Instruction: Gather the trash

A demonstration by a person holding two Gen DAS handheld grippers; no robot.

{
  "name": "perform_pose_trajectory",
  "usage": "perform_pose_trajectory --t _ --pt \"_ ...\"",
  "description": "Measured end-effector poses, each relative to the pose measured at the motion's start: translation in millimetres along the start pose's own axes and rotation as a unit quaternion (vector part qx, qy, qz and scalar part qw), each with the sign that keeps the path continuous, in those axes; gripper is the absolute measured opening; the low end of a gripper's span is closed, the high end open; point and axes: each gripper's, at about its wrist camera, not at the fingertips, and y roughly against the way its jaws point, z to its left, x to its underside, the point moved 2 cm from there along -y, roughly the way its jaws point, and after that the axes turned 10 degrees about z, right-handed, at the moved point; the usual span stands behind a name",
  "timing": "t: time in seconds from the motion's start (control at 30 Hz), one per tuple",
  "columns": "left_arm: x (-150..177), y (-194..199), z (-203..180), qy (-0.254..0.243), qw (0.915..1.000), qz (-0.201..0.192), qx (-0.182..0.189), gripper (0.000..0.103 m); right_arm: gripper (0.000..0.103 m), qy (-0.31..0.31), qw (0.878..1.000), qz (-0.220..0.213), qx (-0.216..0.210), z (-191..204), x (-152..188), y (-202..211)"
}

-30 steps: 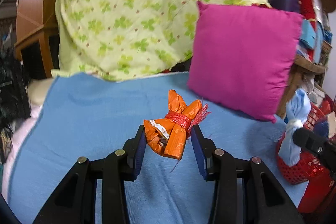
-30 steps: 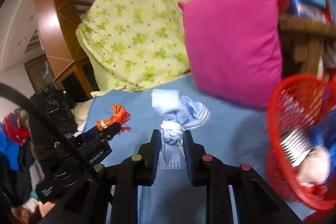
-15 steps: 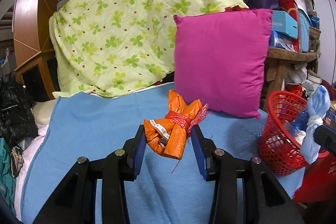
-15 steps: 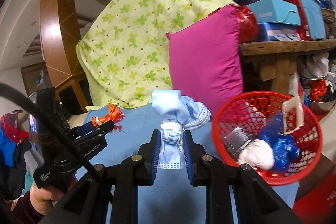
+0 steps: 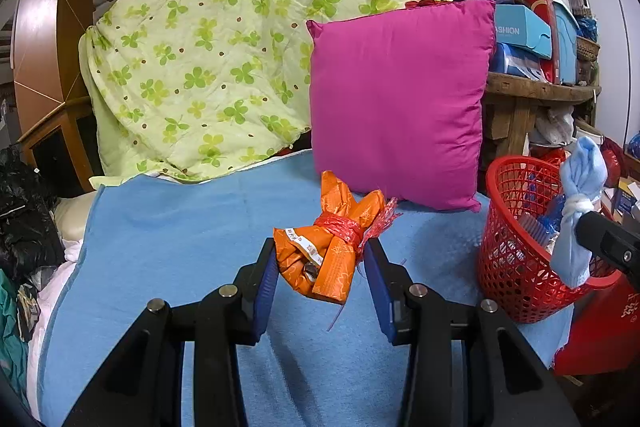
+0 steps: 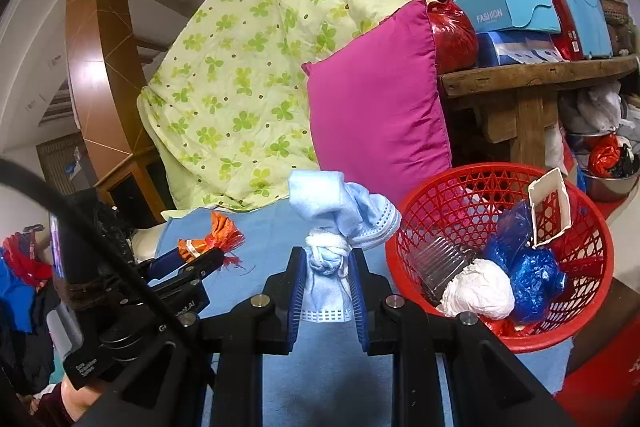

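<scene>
Left tongs (image 5: 320, 267) part open, clamped on orange bundle (image 5: 326, 255). Right tongs (image 6: 327, 287) nearly closed, pinching blue mask bundle (image 6: 334, 227). Over the last second the red basket (image 6: 472, 183) came into full view, just right of the right tongs; drop looks close.

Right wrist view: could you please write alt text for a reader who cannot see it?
The right hand-held gripper holds a knotted light-blue face mask above a blue blanket. A red mesh basket with trash inside stands at the right. At the left, the left hand-held gripper holds an orange bundle.
</scene>
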Motion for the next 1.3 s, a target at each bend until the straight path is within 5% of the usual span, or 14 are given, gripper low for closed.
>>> perform_pose_trajectory --t 1.3 --pt "0 -11 -14 -0.007 0.9997 0.015 0.018 0.045 0.024 -0.024 1.000 -0.003 -0.015 -18 -3 9"
